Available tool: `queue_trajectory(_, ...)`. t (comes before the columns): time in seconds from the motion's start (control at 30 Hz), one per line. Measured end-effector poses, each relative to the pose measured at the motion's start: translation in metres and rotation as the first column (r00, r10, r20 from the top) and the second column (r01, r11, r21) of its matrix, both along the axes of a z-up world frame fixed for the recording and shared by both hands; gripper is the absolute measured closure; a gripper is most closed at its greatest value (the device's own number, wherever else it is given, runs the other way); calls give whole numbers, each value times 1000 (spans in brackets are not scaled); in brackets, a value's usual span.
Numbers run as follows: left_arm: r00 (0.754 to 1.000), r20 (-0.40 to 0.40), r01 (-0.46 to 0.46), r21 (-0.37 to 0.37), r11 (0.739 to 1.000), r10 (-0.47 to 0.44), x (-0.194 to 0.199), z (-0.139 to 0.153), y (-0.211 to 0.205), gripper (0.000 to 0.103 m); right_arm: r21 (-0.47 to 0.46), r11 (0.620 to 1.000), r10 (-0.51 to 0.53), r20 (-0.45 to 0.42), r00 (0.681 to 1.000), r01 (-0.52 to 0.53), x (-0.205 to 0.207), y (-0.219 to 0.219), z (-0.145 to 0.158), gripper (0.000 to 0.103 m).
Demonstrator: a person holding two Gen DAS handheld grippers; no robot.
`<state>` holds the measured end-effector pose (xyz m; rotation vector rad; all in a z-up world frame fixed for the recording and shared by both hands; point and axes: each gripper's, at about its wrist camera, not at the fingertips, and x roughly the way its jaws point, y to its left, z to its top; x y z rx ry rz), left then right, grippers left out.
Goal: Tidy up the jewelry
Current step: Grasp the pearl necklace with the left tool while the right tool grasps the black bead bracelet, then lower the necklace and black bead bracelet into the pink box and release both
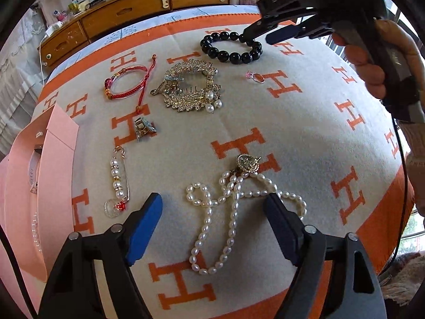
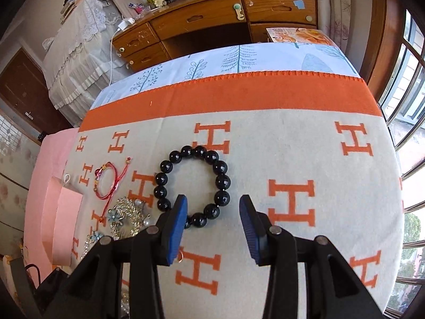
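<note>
A black bead bracelet (image 1: pixel 231 47) lies at the far side of the orange-and-beige blanket; it also shows in the right wrist view (image 2: pixel 194 184). My right gripper (image 2: pixel 212 207) is open just over its near right part, with the left pad (image 2: pixel 177 228) covering a bead; in the left wrist view it (image 1: pixel 259 33) sits at the bracelet's right end. My left gripper (image 1: pixel 213 204) is open and empty above a white pearl necklace (image 1: pixel 231 207) with a gold pendant. A red cord bracelet (image 1: pixel 127 82), a gold rhinestone comb (image 1: pixel 190 87), a pink ring (image 1: pixel 255 76), a pearl pin (image 1: pixel 118 180) and a small clip (image 1: pixel 143 128) lie around.
A pink box (image 1: pixel 39 186) stands at the blanket's left edge, also in the right wrist view (image 2: pixel 63 212). A wooden desk with drawers (image 2: pixel 212 18) is behind the bed. Windows are on the right (image 2: pixel 409 106).
</note>
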<state>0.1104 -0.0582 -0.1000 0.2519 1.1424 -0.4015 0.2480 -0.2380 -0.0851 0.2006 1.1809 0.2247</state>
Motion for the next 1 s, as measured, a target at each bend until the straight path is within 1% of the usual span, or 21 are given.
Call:
queue_trajectory(0.03, 1000, 3, 13, -1, 1000, -13, 0, 2, -1, 42, -9, 1000, 2, -12, 1000, -2, 5, 3, -5, 62)
queue_trajectory(0.07, 1000, 5, 23, -3, 1000, -23, 0, 3, -3, 54, -24, 1000, 1, -20, 1000, -1, 8, 6, -9, 62)
queue_trajectory(0.1, 1000, 7, 31, -3, 1000, -31, 0, 4, -5, 67, -41, 999, 1, 3, 1000, -1, 10, 8, -9, 62)
queue_trajectory(0.13, 999, 7, 42, -5, 999, -42, 1, 5, -7, 75, -68, 998, 6, 10, 1000, -6, 11, 12, -9, 62)
queue_trajectory(0.17, 999, 7, 45, -6, 999, -45, 1, 6, -8, 89, -87, 996, 11, 12, 1000, -10, 12, 15, -10, 62)
queue_trajectory(0.2, 999, 4, 42, -6, 999, -42, 2, 6, -8, 96, -103, 995, 14, 15, 1000, -12, 13, 18, -10, 63)
queue_trajectory(0.27, 1000, -1, 29, -14, 999, -29, 4, 6, -8, 96, -169, 985, 30, 30, 999, -25, 11, 25, -10, 72)
queue_trajectory(0.3, 1000, -6, 15, -25, 1000, -15, 5, 6, -7, 96, -210, 977, 39, 39, 998, -30, 10, 28, -10, 85)
queue_trajectory(0.33, 1000, -13, 3, -33, 999, -3, 5, 6, -6, 96, -225, 974, 49, 43, 998, -38, 10, 29, -11, 88)
queue_trajectory(0.4, 999, -27, -31, -60, 998, 29, 7, 7, -1, 96, -224, 974, 52, 43, 998, -42, 7, 27, -10, 88)
queue_trajectory(0.47, 998, -34, -56, -92, 994, 53, 4, 10, 5, 96, -197, 980, 40, 34, 999, -32, 3, 23, -9, 88)
queue_trajectory(0.53, 997, -21, -73, -116, 991, 71, 1, 18, 11, 96, -165, 986, 26, 35, 999, -19, -3, 18, -5, 88)
queue_trajectory(0.6, 996, 3, -87, -141, 986, 88, -4, 31, 17, 96, -148, 989, 23, 56, 998, -14, -11, 17, 4, 88)
queue_trajectory(0.7, 992, 37, -111, -177, 978, 119, -10, 51, 29, 96, -122, 992, 28, 97, 995, -16, -25, 20, 25, 88)
queue_trajectory(0.8, 985, 91, -128, -199, 972, 148, -20, 78, 40, 96, -96, 995, 39, 144, 989, -25, -40, 25, 50, 88)
queue_trajectory(0.93, 966, 161, -164, -226, 960, 203, -27, 114, 59, 96, -74, 996, 64, 209, 976, -50, -58, 40, 88, 88)
queue_trajectory(1.0, 950, 208, -184, -237, 954, 234, -33, 134, 70, 96, -77, 995, 84, 243, 966, -67, -69, 50, 106, 88)
